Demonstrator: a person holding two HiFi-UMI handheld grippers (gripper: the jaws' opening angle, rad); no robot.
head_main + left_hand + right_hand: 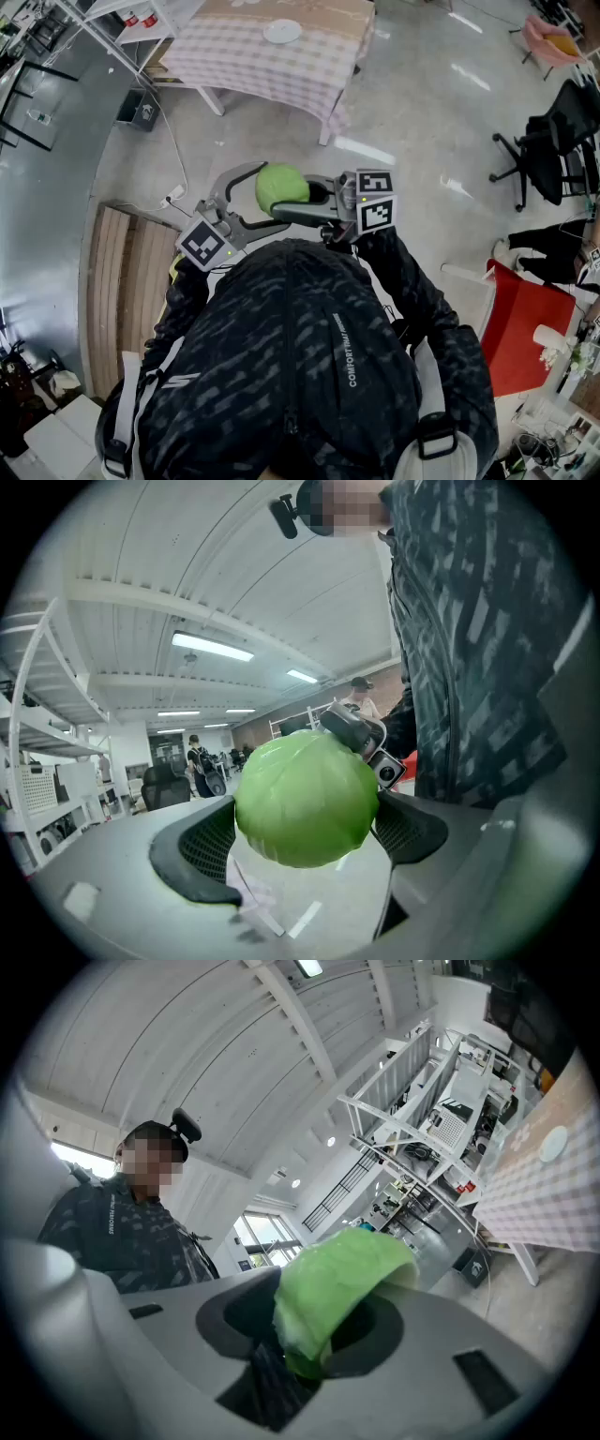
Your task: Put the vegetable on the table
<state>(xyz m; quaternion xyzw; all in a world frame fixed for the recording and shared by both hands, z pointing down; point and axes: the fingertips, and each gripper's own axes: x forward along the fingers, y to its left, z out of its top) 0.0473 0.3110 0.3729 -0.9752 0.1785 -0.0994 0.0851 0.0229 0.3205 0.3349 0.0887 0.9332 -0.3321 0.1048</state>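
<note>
A round green cabbage (280,186) hangs in front of the person's chest, between both grippers. My left gripper (265,195) reaches in from the left with its jaws spread wide, and in the left gripper view its pads (202,844) meet both sides of the cabbage (306,799). From the right, my right gripper (314,200) is shut on the cabbage's leafy edge (337,1283). The table (309,70), under a checked cloth, stands farther off across the floor and carries a white plate (281,32).
A slatted wooden bench (127,281) lies at the left, with a cable and power strip (173,194) on the floor near it. A black office chair (553,131) and a red panel (520,323) stand at the right. Shelving (441,1101) rises beside the table (553,1194).
</note>
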